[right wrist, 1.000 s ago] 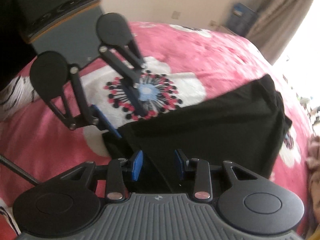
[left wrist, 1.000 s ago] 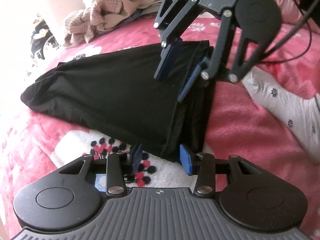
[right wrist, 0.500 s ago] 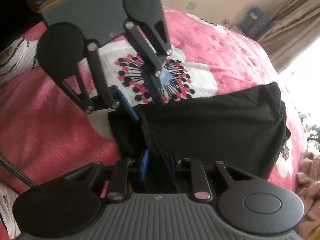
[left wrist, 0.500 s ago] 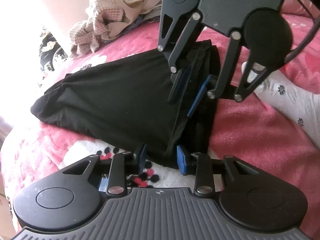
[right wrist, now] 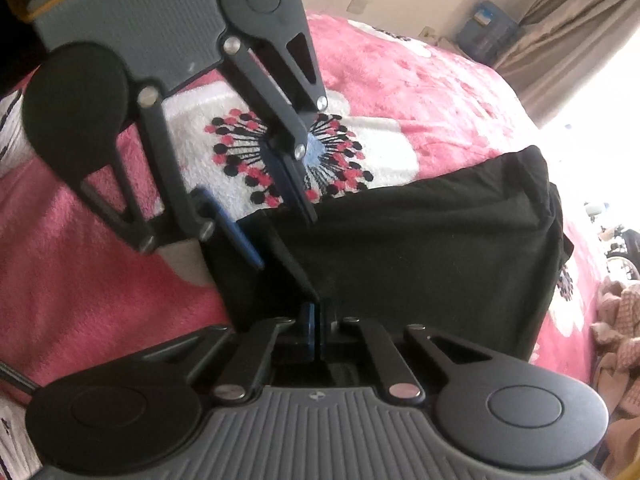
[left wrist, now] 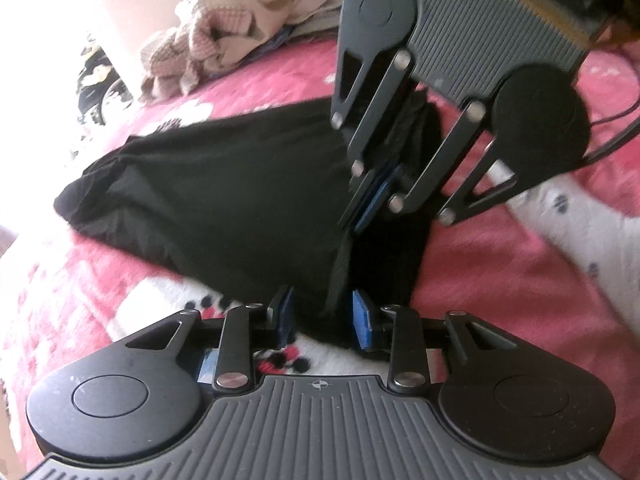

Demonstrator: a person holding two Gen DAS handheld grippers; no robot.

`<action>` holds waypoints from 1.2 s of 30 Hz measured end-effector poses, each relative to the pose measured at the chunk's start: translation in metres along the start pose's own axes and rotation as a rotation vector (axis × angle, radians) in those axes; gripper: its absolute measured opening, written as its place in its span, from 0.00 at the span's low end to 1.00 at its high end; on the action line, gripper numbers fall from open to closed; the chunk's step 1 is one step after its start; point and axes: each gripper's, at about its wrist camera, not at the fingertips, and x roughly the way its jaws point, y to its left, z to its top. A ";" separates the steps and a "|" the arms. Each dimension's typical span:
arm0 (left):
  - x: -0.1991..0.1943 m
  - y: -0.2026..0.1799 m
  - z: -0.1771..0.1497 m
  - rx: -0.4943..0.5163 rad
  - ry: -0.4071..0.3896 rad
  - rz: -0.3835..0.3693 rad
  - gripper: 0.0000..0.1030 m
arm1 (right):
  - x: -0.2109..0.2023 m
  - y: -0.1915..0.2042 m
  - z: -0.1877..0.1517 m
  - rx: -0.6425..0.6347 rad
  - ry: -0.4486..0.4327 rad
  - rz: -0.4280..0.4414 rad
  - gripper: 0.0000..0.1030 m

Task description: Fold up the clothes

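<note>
Clothes (left wrist: 224,40) sit heaped well beyond the far left end of the black garment (left wrist: 224,196), crumpled and beige, out of my way on the pink blanket (left wrist: 500,280). That garment is my landmark: it lies along the blanket in a long dark band, doubled over at least at the end nearest me, where layered edges show.

At its near corner sits my left gripper (left wrist: 322,320). My jaws there stand apart, one blue pad on each side of the corner, and the cloth runs between them without being pinched. I judge they straddle it so a squeeze would take every layer at once.

At the other corner of the same short end is my right gripper (right wrist: 315,334), also visible from the left wrist (left wrist: 374,196). Its jaws are pressed together with black fabric nipped between the pads, and the cloth rises in a taut ridge toward them, so that corner looks lifted.

Holding both corners of one end would let me carry that edge over evenly; whether this fold is being started or finished, I cannot tell.
</note>
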 end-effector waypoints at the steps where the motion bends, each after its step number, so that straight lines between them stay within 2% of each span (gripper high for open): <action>1: 0.001 -0.002 0.001 0.009 -0.003 0.000 0.33 | -0.001 0.000 0.000 0.006 -0.006 -0.001 0.01; 4: 0.005 -0.007 0.005 0.023 -0.010 0.001 0.32 | -0.007 -0.001 -0.001 0.032 -0.031 -0.004 0.01; 5: 0.007 -0.007 0.007 0.012 -0.007 0.005 0.27 | -0.008 -0.001 -0.002 0.042 -0.037 -0.007 0.01; 6: 0.011 -0.007 0.008 0.000 0.000 0.012 0.15 | -0.010 -0.001 -0.004 0.052 -0.040 -0.012 0.01; 9: 0.014 -0.005 0.009 -0.028 0.013 0.020 0.02 | -0.012 -0.001 -0.011 0.061 -0.037 -0.032 0.02; 12: 0.011 -0.004 0.008 -0.041 0.013 0.025 0.00 | -0.010 0.002 -0.020 0.028 -0.005 -0.054 0.04; 17: 0.003 -0.002 0.007 -0.073 0.008 0.027 0.00 | -0.007 0.002 -0.029 0.010 0.027 -0.102 0.18; 26: -0.006 -0.003 0.008 -0.078 -0.009 0.022 0.00 | -0.005 -0.001 -0.040 0.006 0.063 -0.202 0.18; 29: -0.006 -0.002 0.007 -0.083 -0.006 0.020 0.00 | -0.004 -0.002 -0.045 0.009 0.083 -0.224 0.15; 30: -0.005 -0.002 0.006 -0.082 -0.006 0.019 0.00 | -0.004 -0.004 -0.046 0.014 0.091 -0.228 0.11; 31: -0.005 -0.002 0.006 -0.080 -0.006 0.018 0.00 | -0.004 -0.004 -0.047 0.016 0.098 -0.231 0.02; 36: -0.005 -0.006 0.004 -0.048 -0.013 0.018 0.00 | -0.010 -0.006 -0.049 0.003 0.107 -0.236 0.00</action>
